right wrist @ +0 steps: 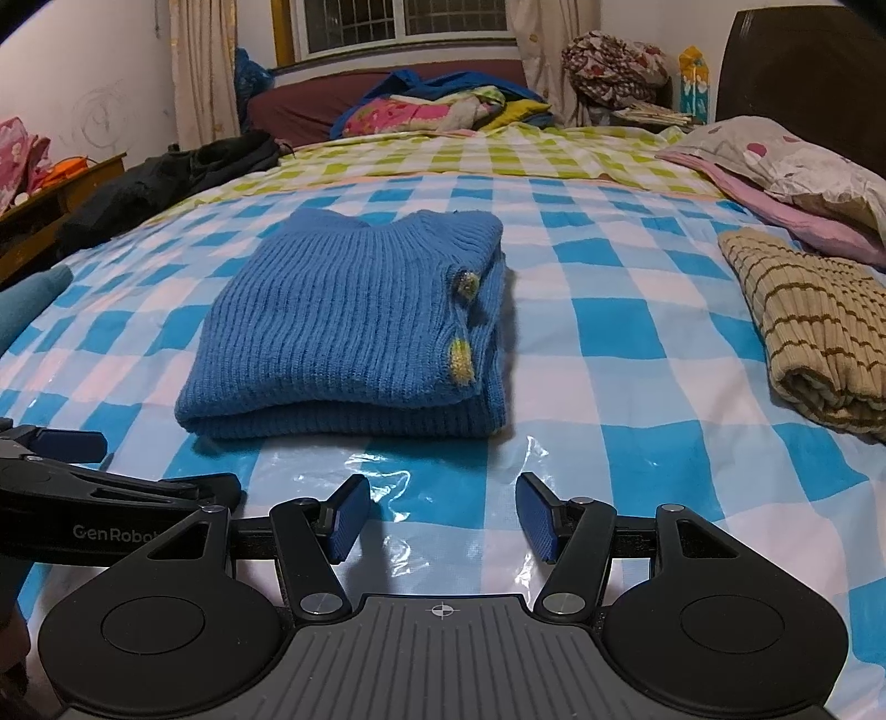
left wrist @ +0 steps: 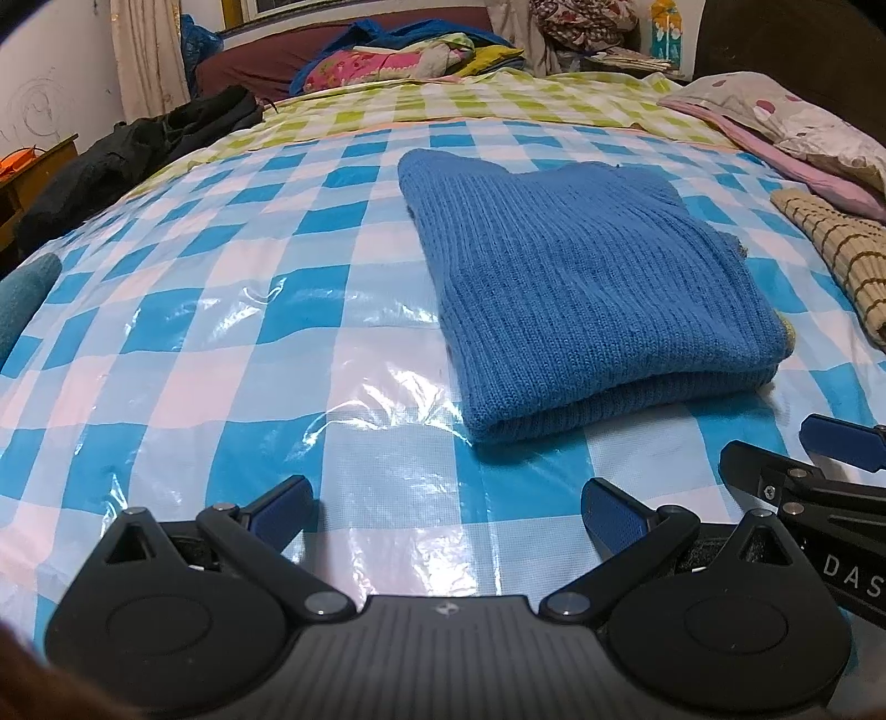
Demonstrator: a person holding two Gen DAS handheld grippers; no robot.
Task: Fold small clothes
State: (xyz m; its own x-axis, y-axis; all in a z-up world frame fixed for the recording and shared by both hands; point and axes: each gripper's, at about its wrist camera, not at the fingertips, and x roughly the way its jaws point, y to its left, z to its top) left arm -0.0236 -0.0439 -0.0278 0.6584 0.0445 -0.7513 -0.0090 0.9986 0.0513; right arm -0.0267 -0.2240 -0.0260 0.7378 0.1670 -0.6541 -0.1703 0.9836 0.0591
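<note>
On bed (left wrist: 194, 343): folded blue sweater (right wrist: 354, 327); both grippers (left wrist: 446, 518) (right wrist: 443, 518) w/ fingers apart.

A home bedroom. Ahead of the tongs, a bed (right wrist: 609, 343) spread with a glossy blue-and-white checked cover, green checks farther off. Far ahead, a barred window (right wrist: 404, 22) between pale curtains (right wrist: 202, 66), bedding heaped (right wrist: 443, 108) below it. Right of the tongs, a dotted pillow (right wrist: 775, 158) against a dark headboard (right wrist: 803, 72); left, dark clothes (right wrist: 166, 171) and a wooden stand (right wrist: 61, 188).
</note>
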